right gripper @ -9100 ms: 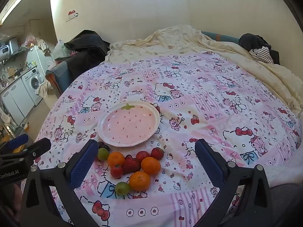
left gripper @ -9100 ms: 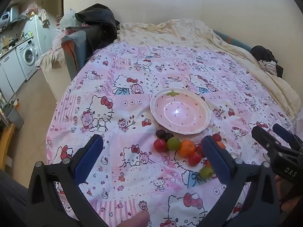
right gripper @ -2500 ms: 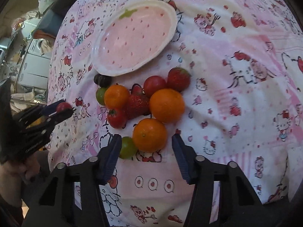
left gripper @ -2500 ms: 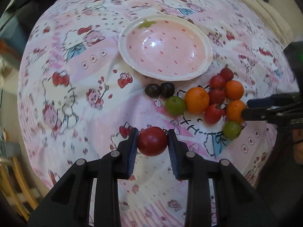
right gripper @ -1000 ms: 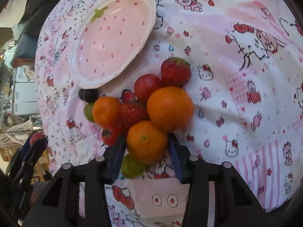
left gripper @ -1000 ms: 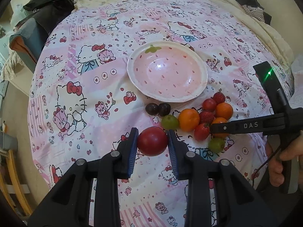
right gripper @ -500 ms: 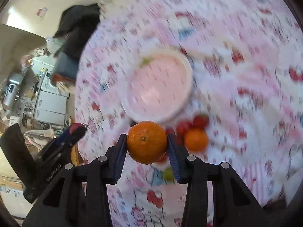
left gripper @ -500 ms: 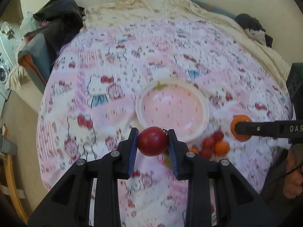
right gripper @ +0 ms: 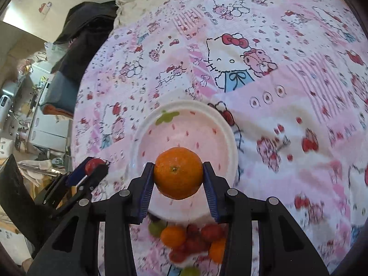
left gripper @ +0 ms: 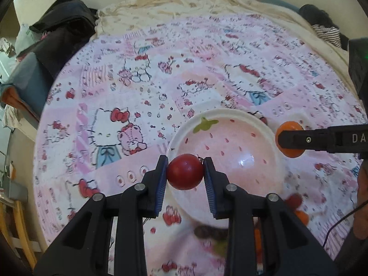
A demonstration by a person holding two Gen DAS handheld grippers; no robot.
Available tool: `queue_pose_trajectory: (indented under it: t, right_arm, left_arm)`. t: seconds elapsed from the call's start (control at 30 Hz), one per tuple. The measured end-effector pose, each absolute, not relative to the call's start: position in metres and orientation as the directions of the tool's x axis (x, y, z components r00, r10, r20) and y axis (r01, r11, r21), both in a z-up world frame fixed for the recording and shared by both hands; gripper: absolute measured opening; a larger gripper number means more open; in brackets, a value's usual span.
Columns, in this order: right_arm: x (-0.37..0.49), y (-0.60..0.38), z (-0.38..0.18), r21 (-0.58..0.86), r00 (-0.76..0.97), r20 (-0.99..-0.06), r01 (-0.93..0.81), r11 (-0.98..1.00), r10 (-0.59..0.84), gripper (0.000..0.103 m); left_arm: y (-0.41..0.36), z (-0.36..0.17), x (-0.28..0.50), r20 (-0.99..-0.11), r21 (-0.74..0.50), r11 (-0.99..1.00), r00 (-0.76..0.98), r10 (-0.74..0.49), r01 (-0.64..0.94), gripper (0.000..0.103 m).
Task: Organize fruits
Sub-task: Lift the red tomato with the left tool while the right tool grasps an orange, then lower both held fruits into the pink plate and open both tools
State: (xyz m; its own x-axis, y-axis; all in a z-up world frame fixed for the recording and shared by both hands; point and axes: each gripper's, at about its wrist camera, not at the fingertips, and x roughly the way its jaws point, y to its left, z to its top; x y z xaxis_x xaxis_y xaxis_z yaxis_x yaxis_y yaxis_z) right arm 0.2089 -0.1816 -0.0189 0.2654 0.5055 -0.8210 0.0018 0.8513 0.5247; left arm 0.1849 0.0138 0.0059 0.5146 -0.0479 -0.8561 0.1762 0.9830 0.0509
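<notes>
My left gripper (left gripper: 185,172) is shut on a round dark red fruit (left gripper: 185,171) and hangs over the near left rim of the pink strawberry-pattern bowl (left gripper: 260,128). My right gripper (right gripper: 178,176) is shut on an orange mandarin (right gripper: 178,172) above the same bowl (right gripper: 184,119), which has nothing in it. In the left wrist view the right gripper's mandarin (left gripper: 288,125) shows at the bowl's right rim. The left gripper (right gripper: 93,169) with its red fruit (right gripper: 93,163) appears at the left of the right wrist view. The remaining fruits (right gripper: 191,237) lie blurred just below the bowl.
The bowl sits on a pink cartoon-cat bedspread (left gripper: 115,96) over a bed. Dark clothes (left gripper: 57,36) and a cream blanket (left gripper: 184,2) lie at the far side. A kitchen area (right gripper: 27,105) shows beyond the bed's left edge. A hand (left gripper: 362,184) holds the right gripper.
Both grippers have moved forward over the bowl with their fruit; the right one lifted the mandarin off the pile. The fruit pile has slid toward the bottom of both views.
</notes>
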Motion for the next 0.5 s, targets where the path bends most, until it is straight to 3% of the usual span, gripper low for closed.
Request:
queue_pose_trajectory:
  t: [0.5]
  right_arm:
    - [0.246,-0.173,-0.086,0.47,0.168,-0.872,0.029,0.882,0.459,0.044]
  left_arm:
    - [0.015,-0.055,0.227,-0.908,0.013,0.994,0.417,-0.035,0.111,0.027]
